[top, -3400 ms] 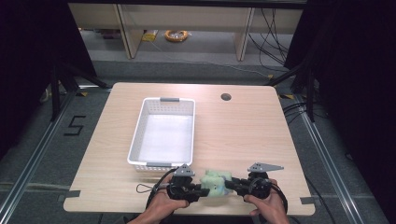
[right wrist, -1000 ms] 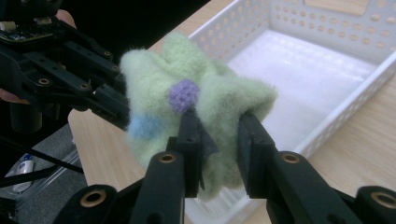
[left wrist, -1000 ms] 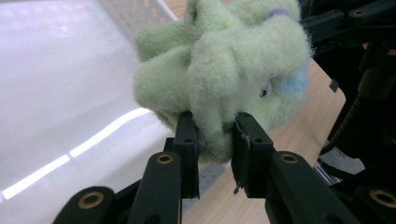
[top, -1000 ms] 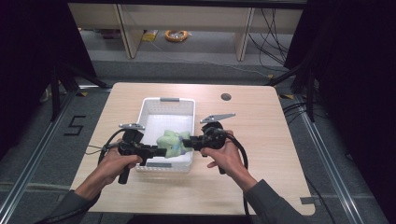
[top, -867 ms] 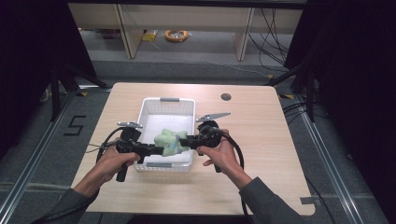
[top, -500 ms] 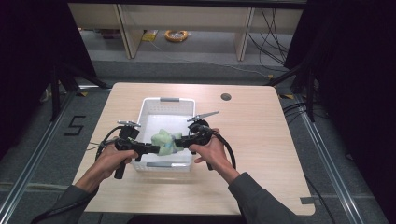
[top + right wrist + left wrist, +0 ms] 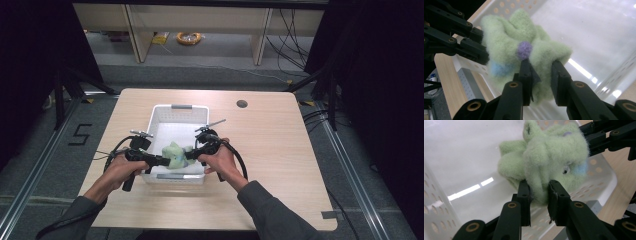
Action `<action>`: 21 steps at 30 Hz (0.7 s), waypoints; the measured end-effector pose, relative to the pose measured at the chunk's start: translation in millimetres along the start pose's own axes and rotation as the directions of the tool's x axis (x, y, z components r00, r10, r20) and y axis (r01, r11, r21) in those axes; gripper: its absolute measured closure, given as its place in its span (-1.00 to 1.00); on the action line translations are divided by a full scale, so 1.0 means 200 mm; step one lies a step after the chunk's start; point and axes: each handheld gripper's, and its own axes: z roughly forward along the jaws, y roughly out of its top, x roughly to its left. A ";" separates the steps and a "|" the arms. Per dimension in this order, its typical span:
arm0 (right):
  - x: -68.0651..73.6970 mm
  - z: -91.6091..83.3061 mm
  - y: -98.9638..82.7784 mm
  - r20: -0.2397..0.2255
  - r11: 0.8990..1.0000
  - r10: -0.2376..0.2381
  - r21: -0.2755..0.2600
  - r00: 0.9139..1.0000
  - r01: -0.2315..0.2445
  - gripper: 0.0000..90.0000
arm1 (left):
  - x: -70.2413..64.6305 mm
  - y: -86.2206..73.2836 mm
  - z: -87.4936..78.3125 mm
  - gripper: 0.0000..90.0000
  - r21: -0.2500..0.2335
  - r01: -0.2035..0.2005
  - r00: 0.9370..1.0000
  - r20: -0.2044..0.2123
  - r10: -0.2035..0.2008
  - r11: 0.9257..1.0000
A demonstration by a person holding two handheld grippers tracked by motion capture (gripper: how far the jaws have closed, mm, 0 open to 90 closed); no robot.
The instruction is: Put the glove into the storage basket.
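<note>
A pale green plush toy with a blue cheek patch and a purple pom hangs over the near end of the white basket. Both grippers pinch it from opposite sides. My left gripper is shut on the toy's left side; in the left gripper view the toy bulges between the jaws at the left gripper. My right gripper is shut on the other side; the right gripper view has the toy squeezed at the right gripper. The basket floor lies beneath.
The basket sits left of centre on the wooden table. A round cable hole is at the table's far right. The basket's perforated near wall stands between the hands. Shelving and cables lie beyond the far edge.
Both grippers carried the plush toy from the table's near edge up and leftward to above the basket's near end; over the last second they drifted slightly left and lower.
</note>
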 end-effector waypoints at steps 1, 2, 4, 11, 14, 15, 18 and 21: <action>0.00 0.01 0.00 0.006 1.000 -0.003 0.003 1.000 0.003 0.63 | 0.00 0.00 0.01 0.60 0.007 -0.002 1.000 0.003 0.002 1.000; 0.00 0.02 0.00 0.013 1.000 0.007 0.016 1.000 -0.008 0.63 | 0.01 0.00 0.01 0.60 0.021 -0.017 1.000 0.001 0.017 1.000; 0.00 0.03 0.00 0.016 0.999 0.010 0.030 1.000 -0.010 0.63 | 0.01 0.00 0.02 0.60 0.031 -0.009 1.000 -0.002 0.009 0.999; 0.00 0.08 0.01 0.041 0.998 -0.002 0.066 0.999 -0.001 0.63 | 0.01 0.00 0.04 0.57 0.063 -0.049 0.998 -0.045 0.051 0.997; 0.00 0.09 0.02 0.055 0.997 -0.013 0.076 0.998 0.008 0.63 | 0.01 0.00 0.05 0.51 0.072 -0.058 0.995 -0.076 0.064 0.996; 0.01 0.10 0.02 0.065 0.996 -0.009 0.086 0.998 0.003 0.62 | 0.01 0.00 0.05 0.49 0.083 -0.070 0.994 -0.079 0.077 0.994; 0.01 0.11 0.03 0.073 0.995 -0.017 0.097 0.997 0.010 0.62 | 0.01 -0.01 0.06 0.46 0.082 -0.068 0.993 -0.091 0.075 0.994; 0.02 0.12 0.03 0.094 0.994 -0.026 0.108 0.995 0.016 0.62 | 0.01 0.00 0.06 0.34 0.082 -0.068 0.992 -0.098 0.076 0.994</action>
